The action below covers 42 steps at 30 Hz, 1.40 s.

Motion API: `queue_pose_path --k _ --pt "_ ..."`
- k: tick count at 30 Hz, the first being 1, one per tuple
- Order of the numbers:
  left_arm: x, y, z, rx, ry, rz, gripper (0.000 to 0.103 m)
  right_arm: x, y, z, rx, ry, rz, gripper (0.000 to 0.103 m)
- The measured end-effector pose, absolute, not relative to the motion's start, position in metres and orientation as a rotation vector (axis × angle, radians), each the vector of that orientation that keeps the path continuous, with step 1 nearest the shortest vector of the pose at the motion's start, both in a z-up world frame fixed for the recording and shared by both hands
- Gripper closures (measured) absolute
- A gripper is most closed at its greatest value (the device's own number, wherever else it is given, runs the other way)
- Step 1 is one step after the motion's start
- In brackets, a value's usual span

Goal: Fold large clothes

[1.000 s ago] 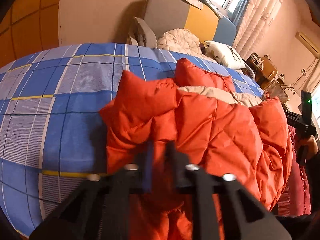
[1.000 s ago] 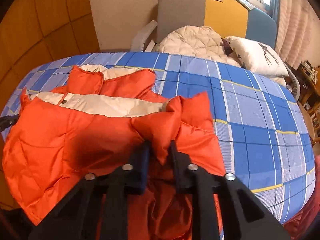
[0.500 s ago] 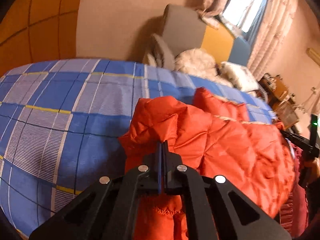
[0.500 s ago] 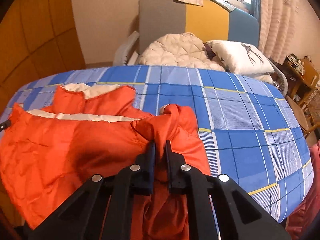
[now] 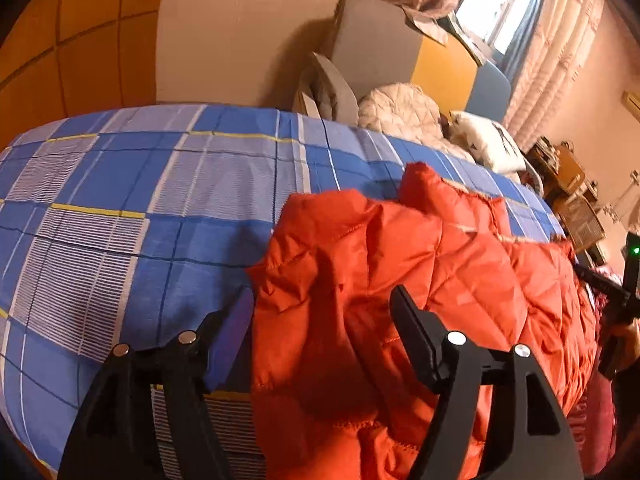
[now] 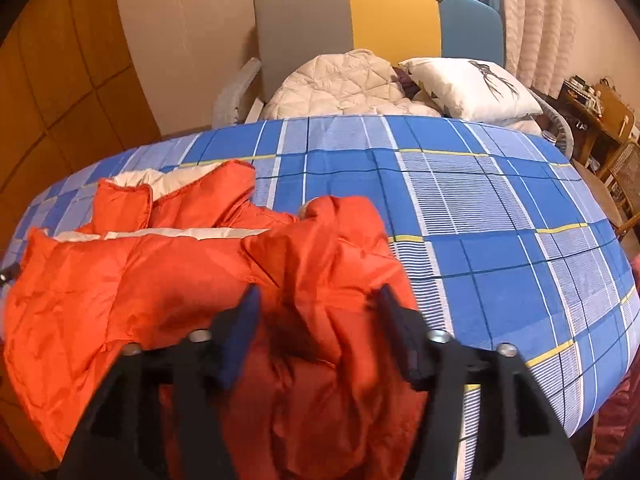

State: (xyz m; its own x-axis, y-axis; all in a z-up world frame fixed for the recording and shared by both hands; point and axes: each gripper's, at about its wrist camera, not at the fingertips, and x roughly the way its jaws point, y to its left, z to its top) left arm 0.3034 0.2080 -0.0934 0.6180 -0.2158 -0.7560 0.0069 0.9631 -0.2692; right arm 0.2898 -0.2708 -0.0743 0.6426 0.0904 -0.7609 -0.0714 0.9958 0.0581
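An orange puffer jacket [image 5: 420, 280] with a cream lining lies folded on a bed with a blue plaid sheet [image 5: 140, 200]. In the right wrist view the jacket [image 6: 160, 280] fills the lower left, and its cream lining [image 6: 168, 234] shows along a fold. My left gripper [image 5: 320, 320] is open and empty just above the jacket's near left edge. My right gripper [image 6: 316, 312] is open and empty above the jacket's near right part. The right gripper also shows at the far right of the left wrist view [image 5: 624, 300].
A grey, yellow and blue chair [image 6: 376, 36] stands beyond the bed with a cream quilted coat [image 6: 340, 84] and a white pillow [image 6: 468, 88] on it. A wooden cabinet [image 6: 596, 108] stands at the right. The sheet [image 6: 500, 220] lies bare to the right of the jacket.
Both grippers were shut on folds of the jacket. Both have opened and let go, and the jacket has settled on the bed.
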Motion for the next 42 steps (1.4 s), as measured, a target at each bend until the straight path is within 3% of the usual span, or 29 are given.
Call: queue_pose_path --k 2,4,5,7,9,12,14,19,29,42 --pt "0.311 0.209 -0.102 -0.274 0.933 -0.158 0.032 0.288 -0.280 -0.075 0.041 0.881 0.097 0.028" --pt "0.319 0.213 -0.111 -0.320 0.959 -0.179 0.036 0.287 -0.287 -0.078 0.059 0.901 0.112 0.025" --pt "0.322 0.215 -0.114 -0.341 0.967 -0.197 0.042 0.289 -0.292 -0.082 0.077 0.926 0.126 0.025" --pt "0.326 0.215 -0.118 -0.370 0.970 -0.225 0.067 0.293 -0.298 -0.087 0.107 0.951 0.152 0.025" --pt "0.324 0.213 -0.116 -0.364 0.944 -0.236 0.087 0.296 -0.299 -0.091 0.135 0.975 0.191 0.033" --pt "0.316 0.206 -0.106 -0.319 0.899 -0.225 0.096 0.296 -0.292 -0.090 0.110 0.986 0.226 0.054" --pt "0.310 0.203 -0.100 -0.301 0.875 -0.219 0.098 0.290 -0.286 -0.085 0.085 0.980 0.248 0.071" --pt "0.293 0.203 -0.079 -0.297 0.803 -0.208 0.099 0.269 -0.281 -0.059 0.036 0.931 0.241 0.086" --pt "0.297 0.206 -0.026 -0.273 0.692 -0.186 0.100 0.267 -0.275 0.013 0.012 0.774 0.215 0.087" --pt "0.402 0.186 -0.064 -0.238 0.812 -0.041 0.100 0.378 -0.264 -0.050 0.025 0.864 0.036 0.089"
